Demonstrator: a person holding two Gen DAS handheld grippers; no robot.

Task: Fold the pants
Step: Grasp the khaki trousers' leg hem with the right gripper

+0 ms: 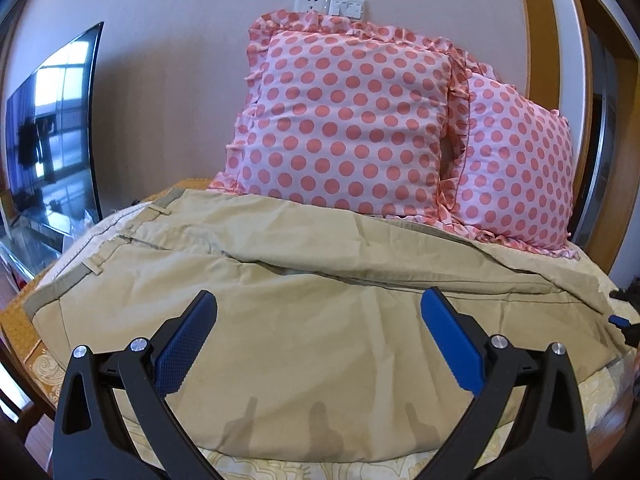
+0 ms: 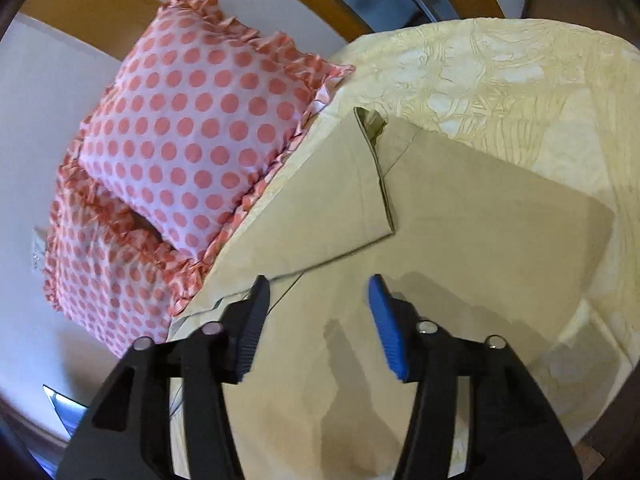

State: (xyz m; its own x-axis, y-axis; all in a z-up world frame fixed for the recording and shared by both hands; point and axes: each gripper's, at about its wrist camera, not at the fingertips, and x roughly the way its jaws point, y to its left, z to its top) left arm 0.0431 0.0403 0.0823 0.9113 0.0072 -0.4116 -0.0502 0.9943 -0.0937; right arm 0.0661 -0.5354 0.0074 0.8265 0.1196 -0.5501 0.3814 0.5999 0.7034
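Khaki pants (image 1: 304, 320) lie spread across the bed, the waistband with belt loops at the left in the left wrist view. My left gripper (image 1: 320, 300) is open and empty, hovering just above the seat of the pants. In the right wrist view the pants' legs (image 2: 460, 220) lie flat, with one leg end folded back over the other (image 2: 340, 200). My right gripper (image 2: 318, 284) is open and empty, above the leg cloth.
Two pink polka-dot pillows (image 1: 348, 120) lean against the wall behind the pants; they also show in the right wrist view (image 2: 192, 128). A cream patterned bedspread (image 2: 500, 80) covers the bed. A television (image 1: 52, 136) stands at left. A wooden door frame (image 1: 540, 40) is at right.
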